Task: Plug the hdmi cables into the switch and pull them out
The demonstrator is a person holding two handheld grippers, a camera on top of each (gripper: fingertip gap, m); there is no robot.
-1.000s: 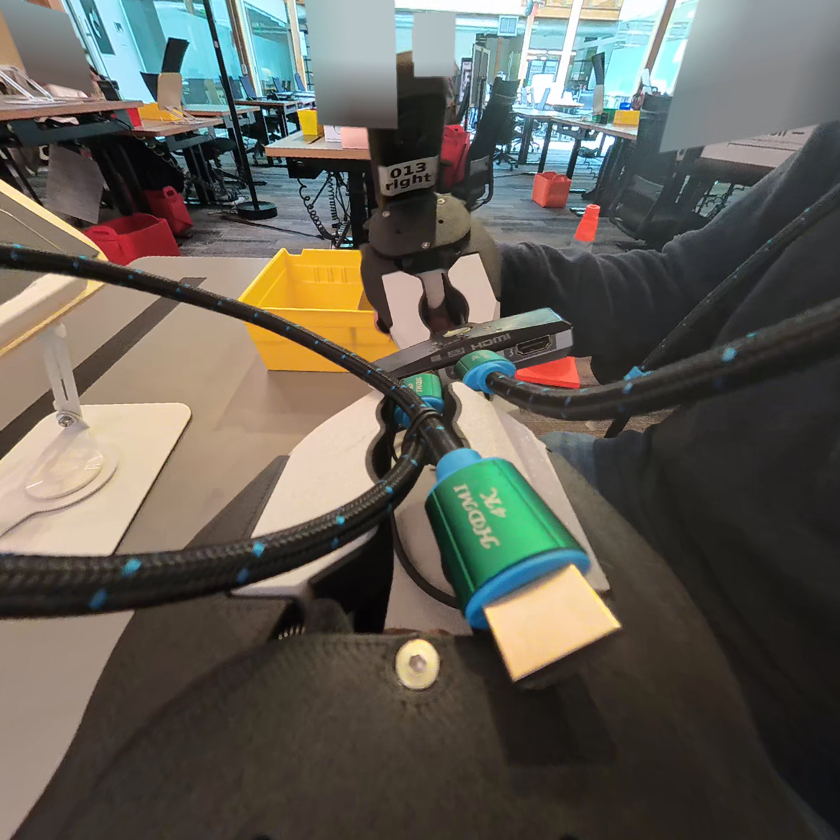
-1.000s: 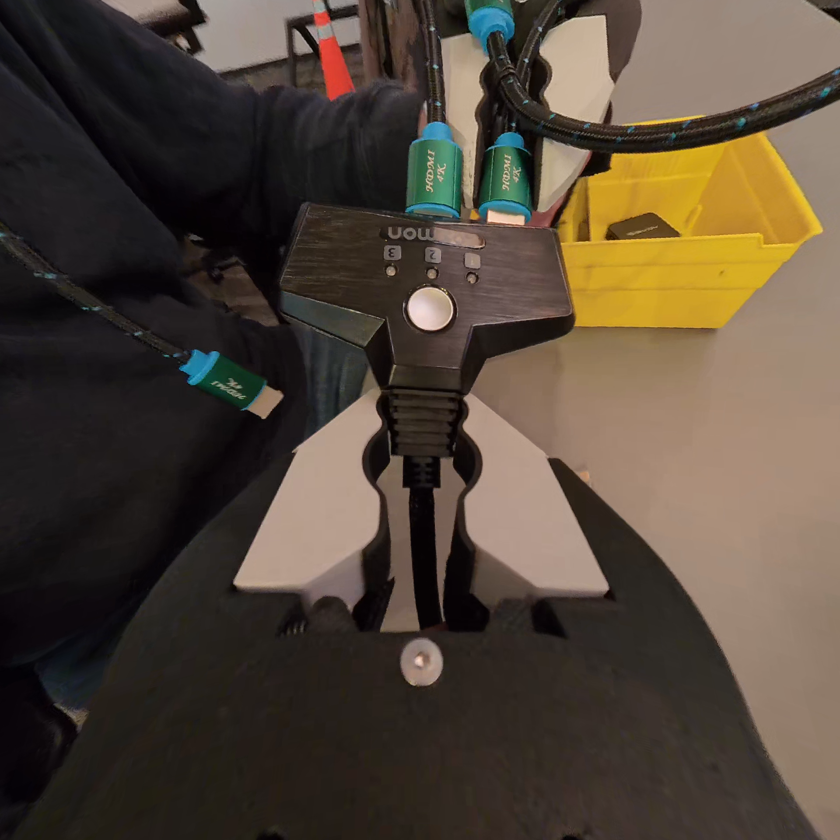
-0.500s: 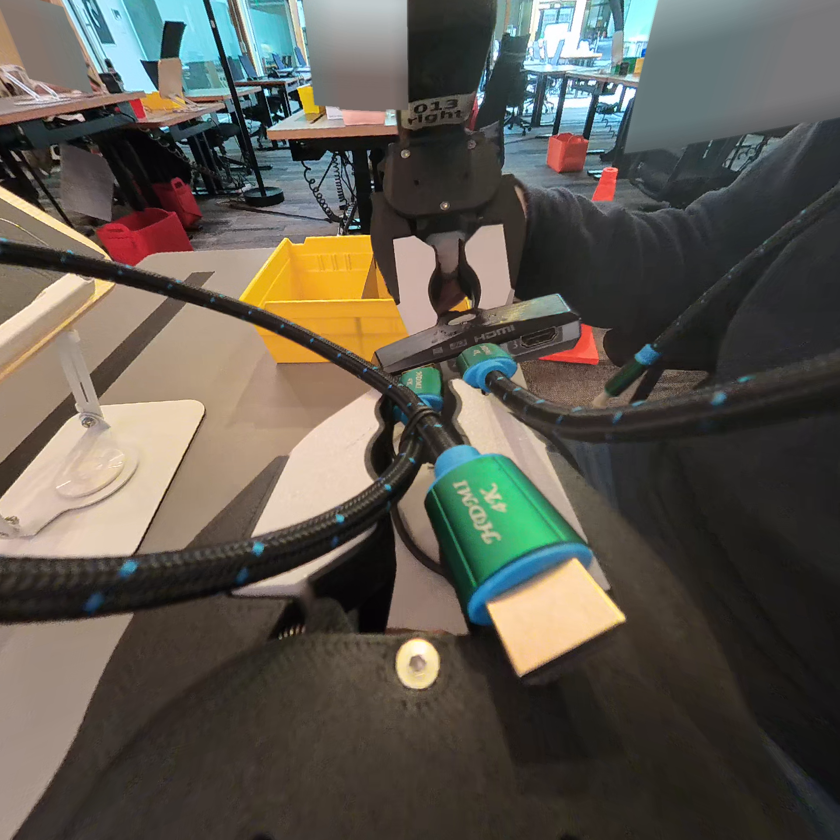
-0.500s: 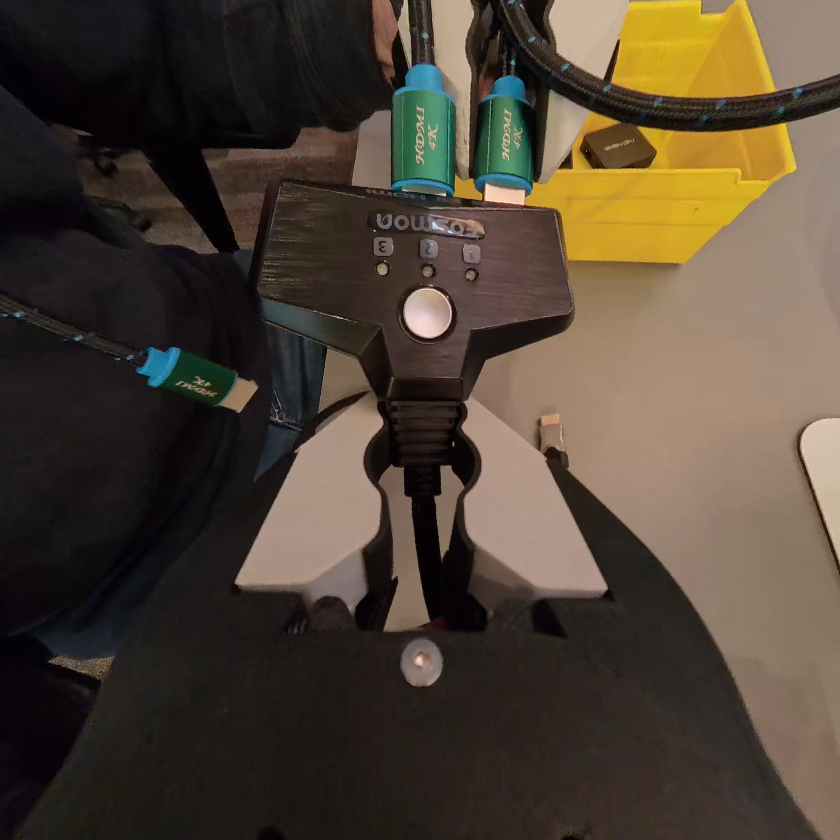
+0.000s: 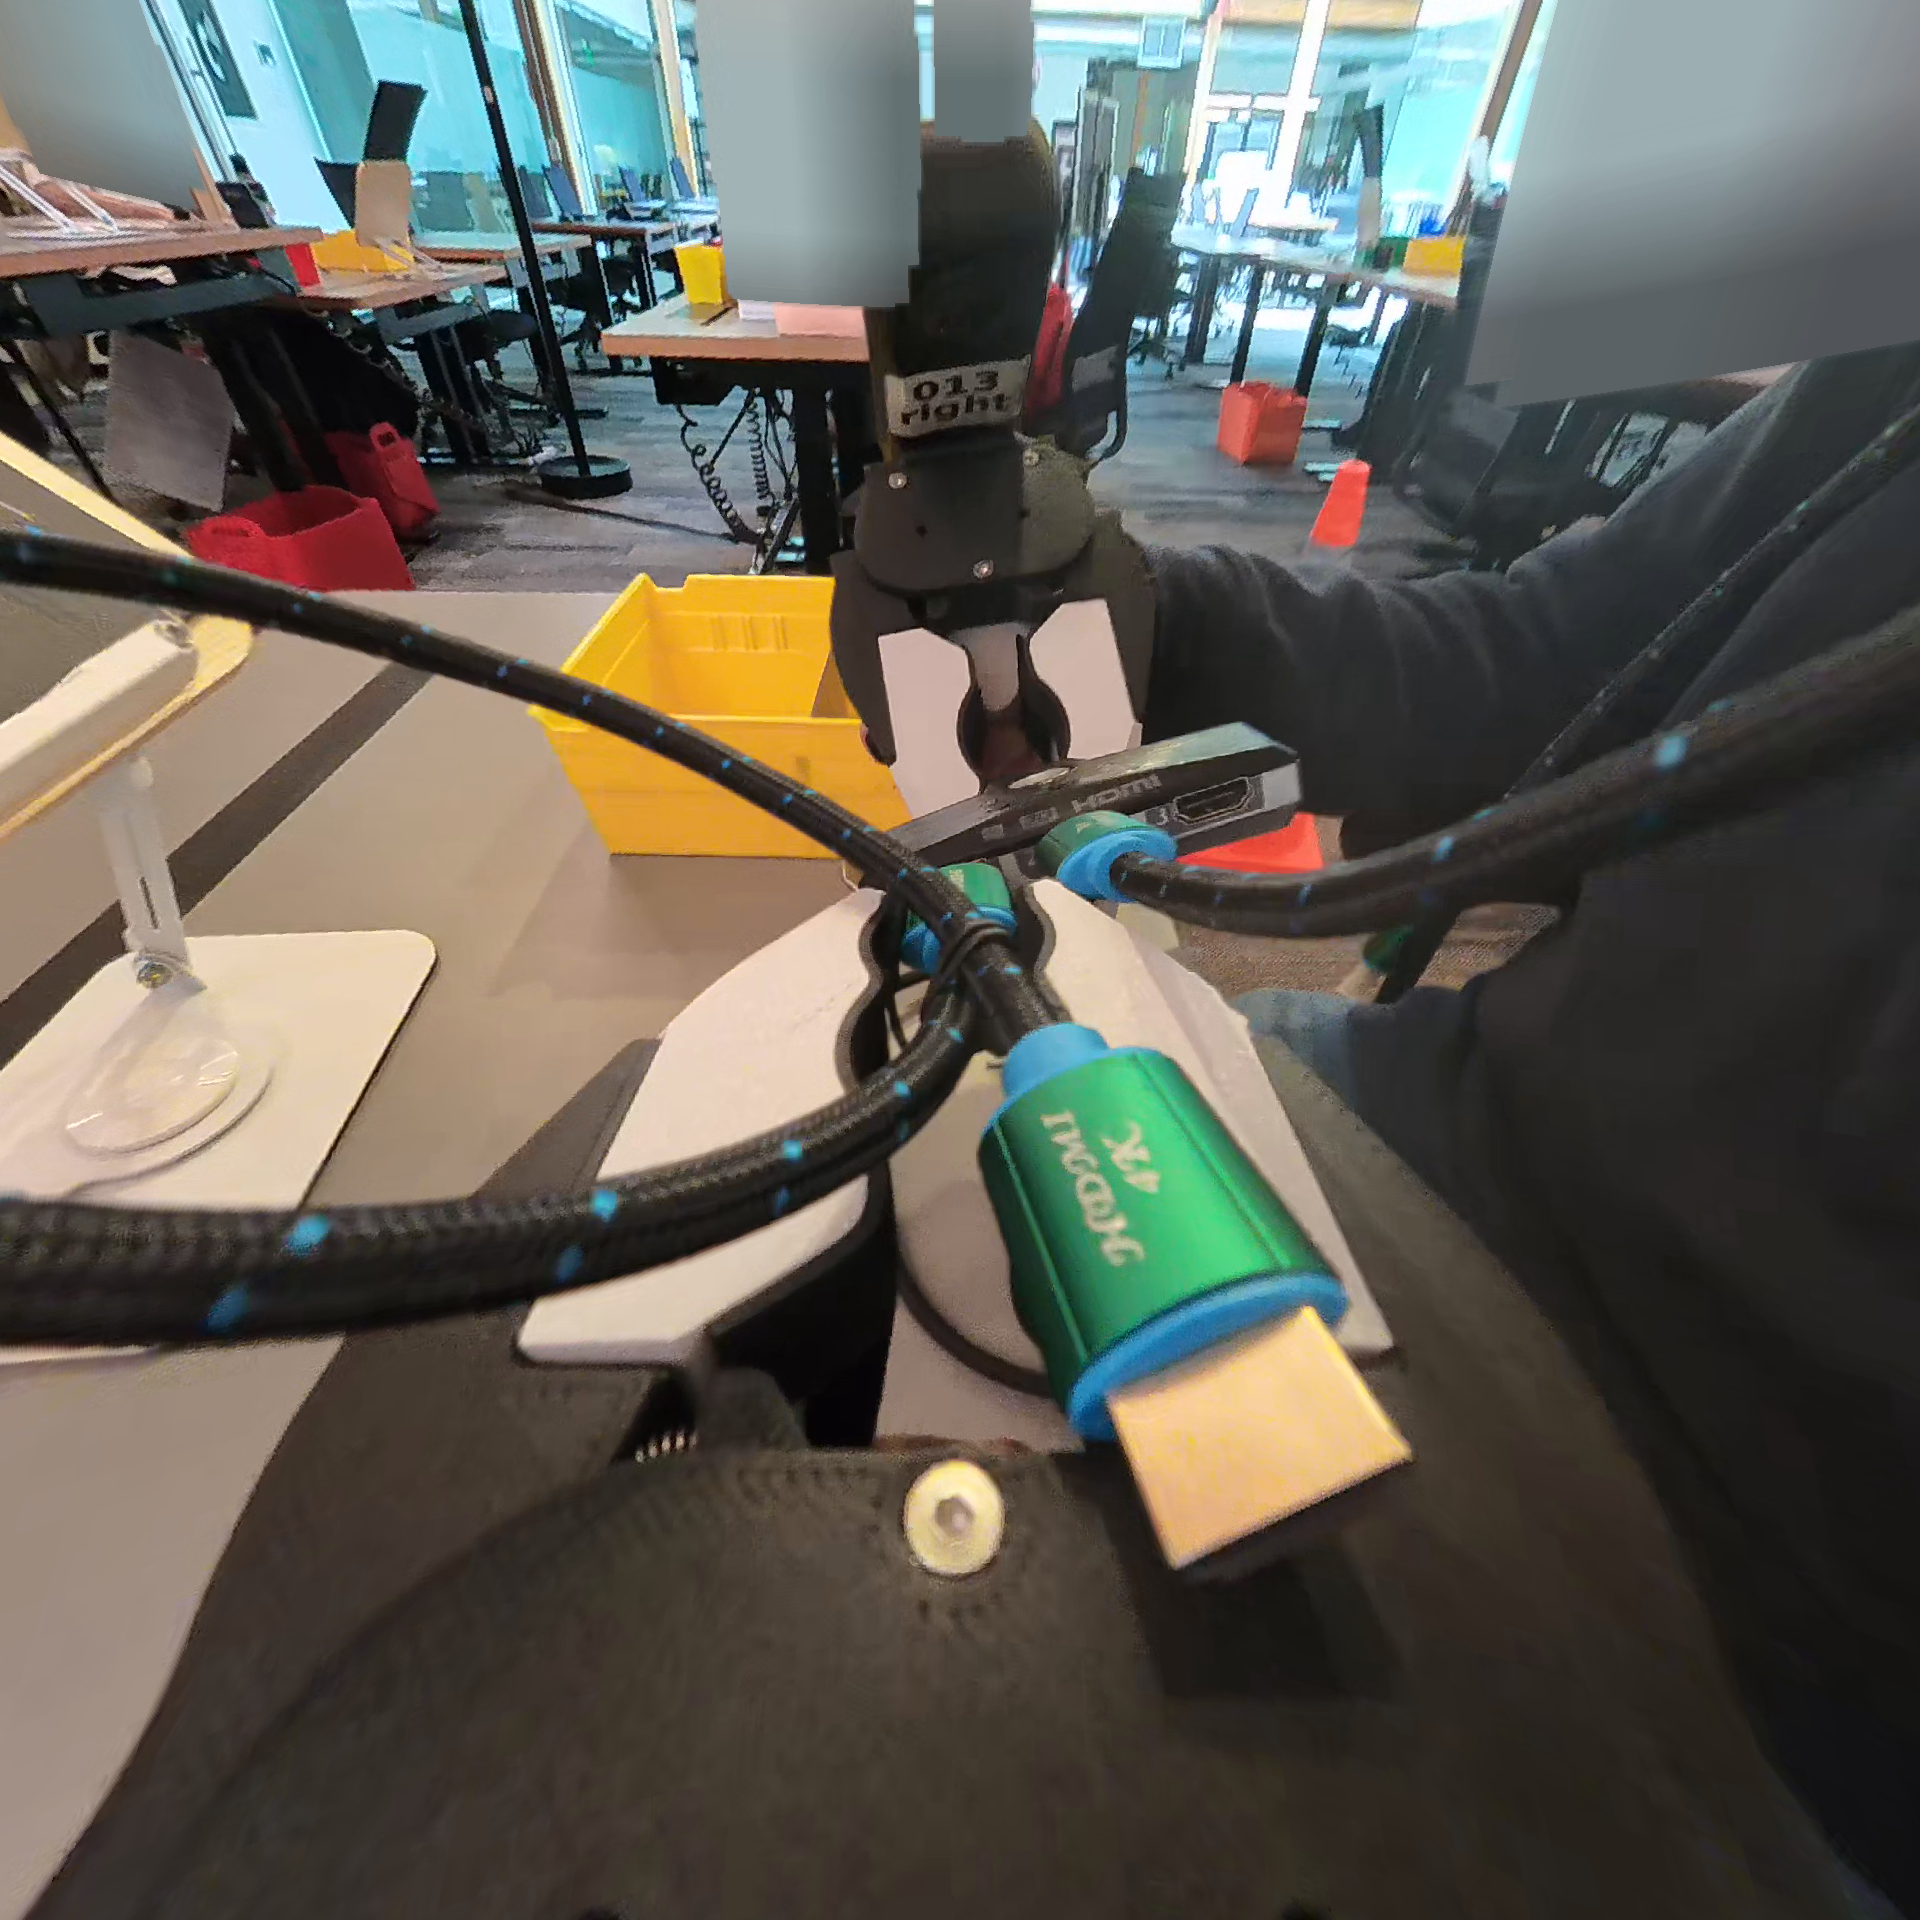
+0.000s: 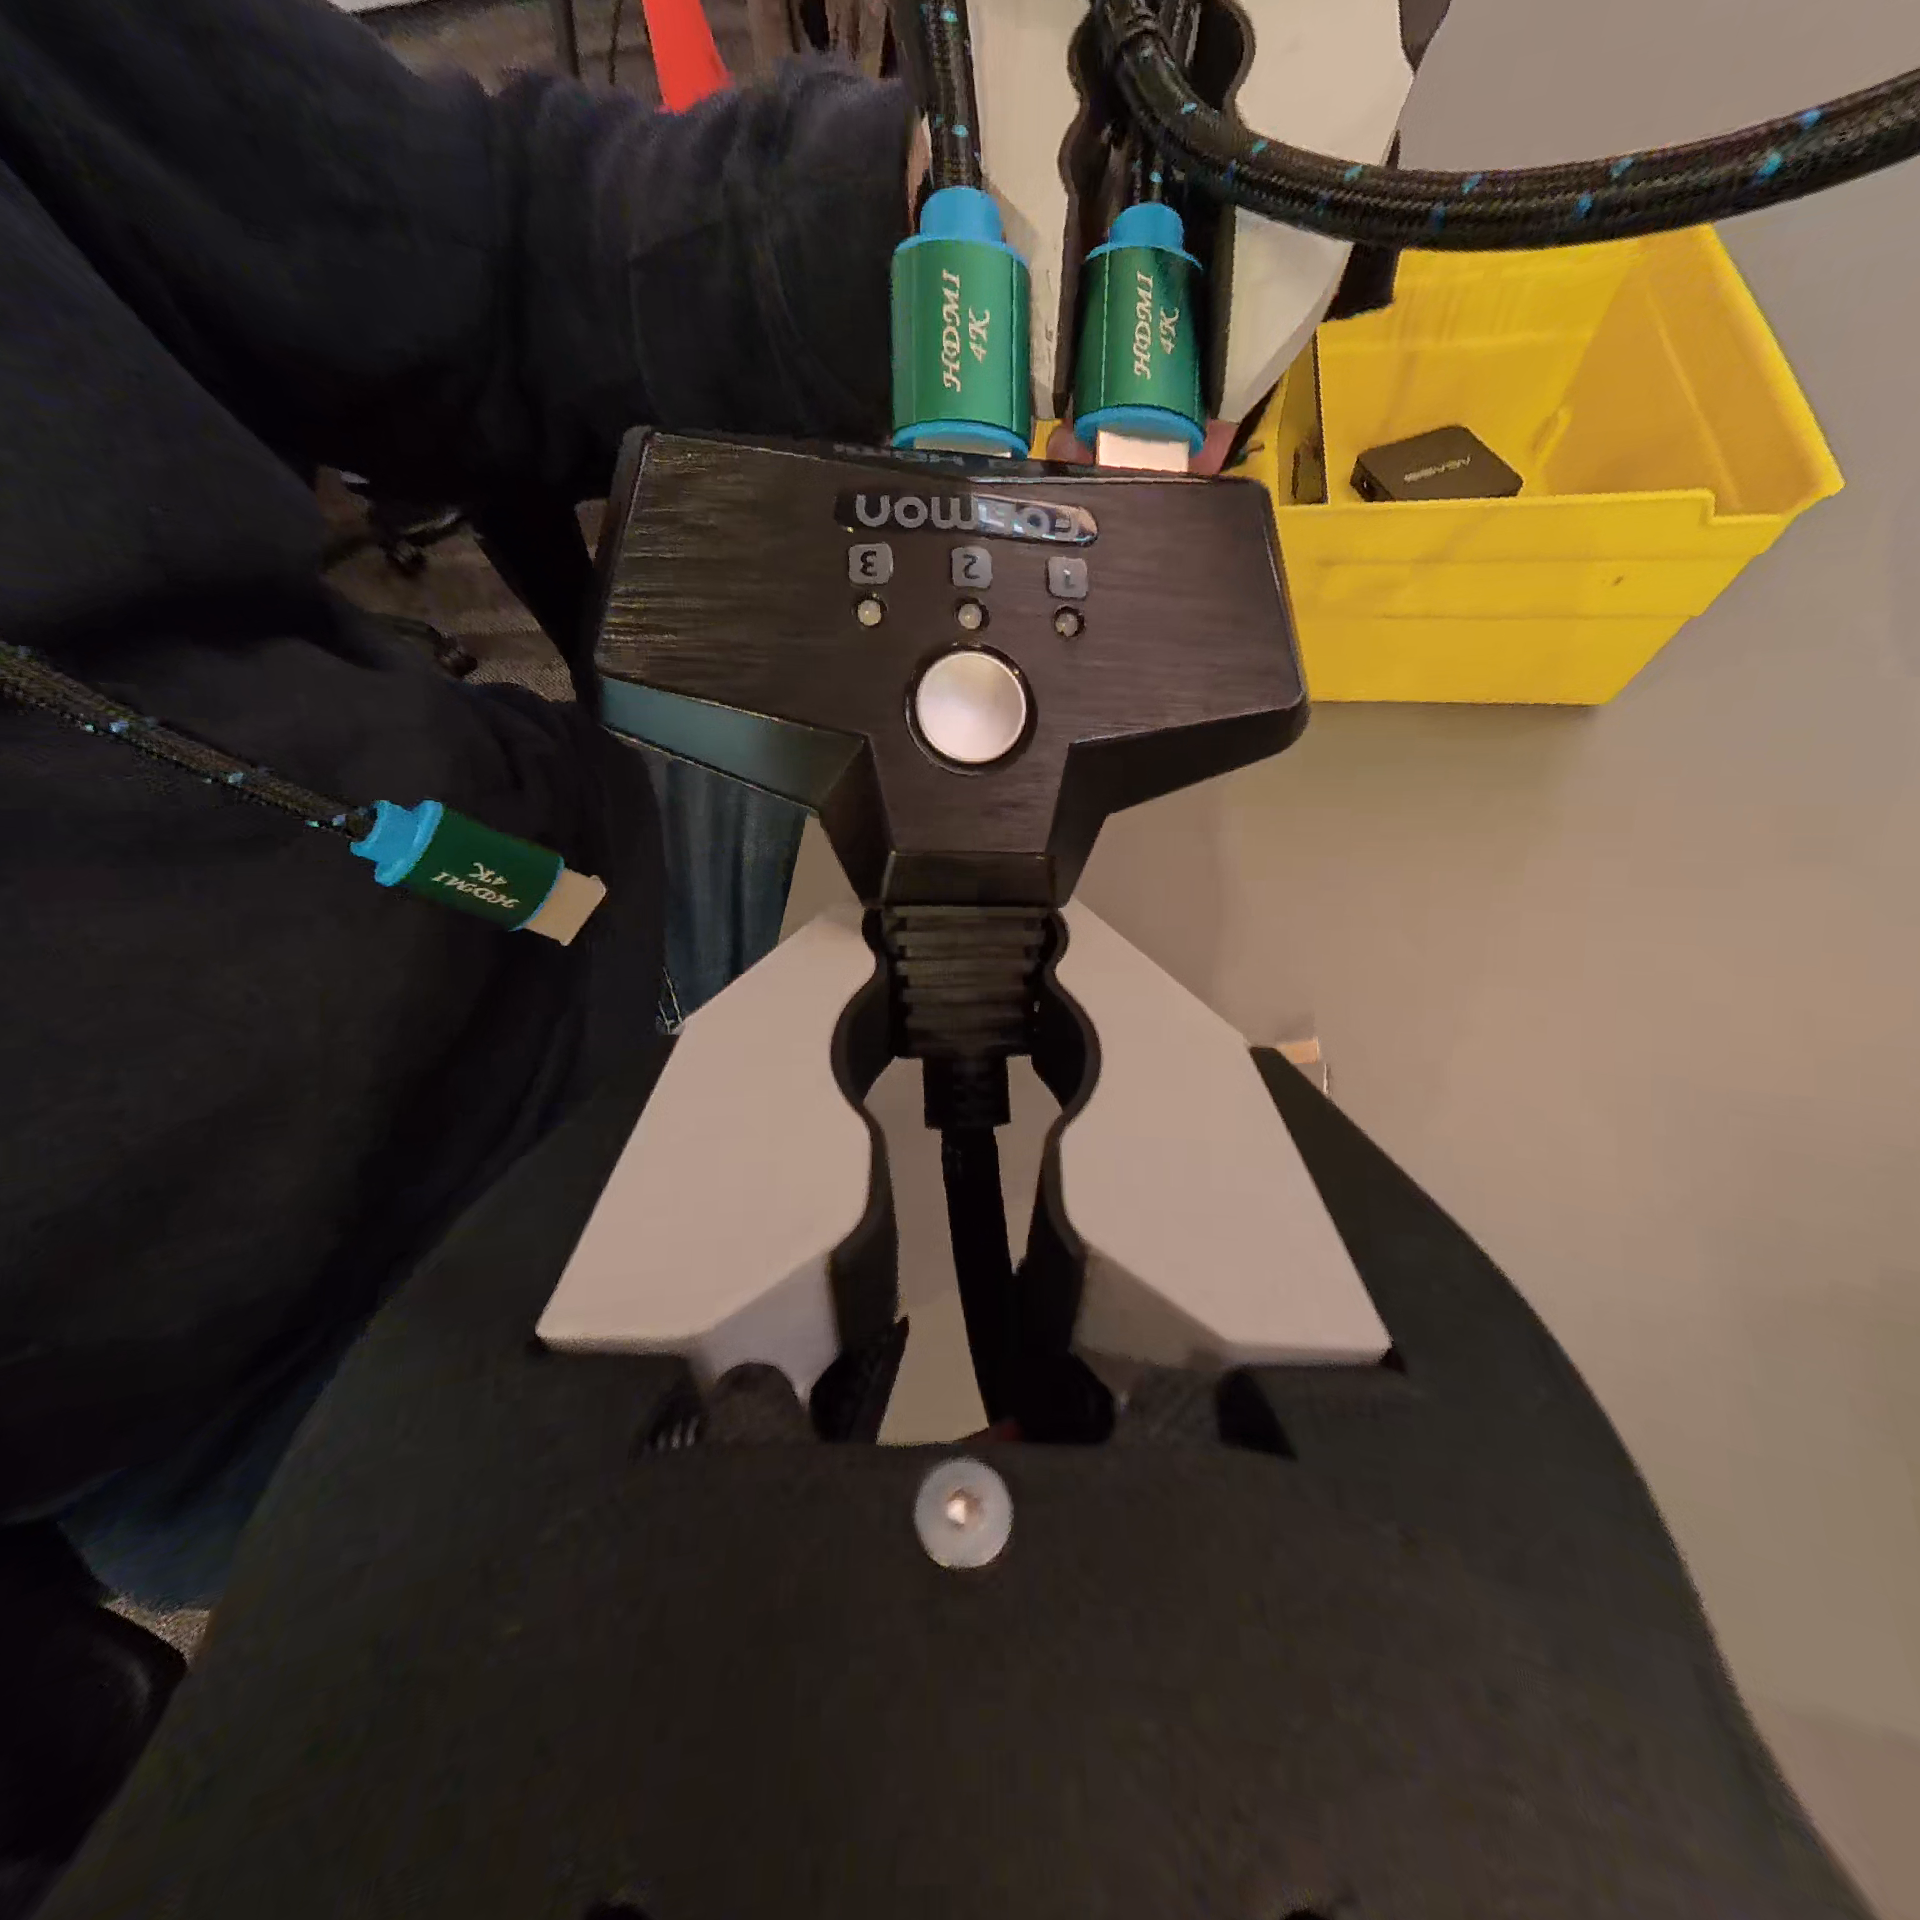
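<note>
Presently: right gripper (image 6: 961, 997) fingers clamp ribbed neck of black brushed-metal HDMI switch (image 6: 951, 634), held above grey table (image 6: 1558, 987). Left gripper (image 5: 956, 935) fingers closed on green-shelled braided HDMI plug (image 6: 1138, 338), partly seated beside second plug (image 6: 961, 338).

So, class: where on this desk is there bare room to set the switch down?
Bare grey desk lies between the yellow bin and the right gripper. It is crowded ahead of the switch, where cables cross.
</note>
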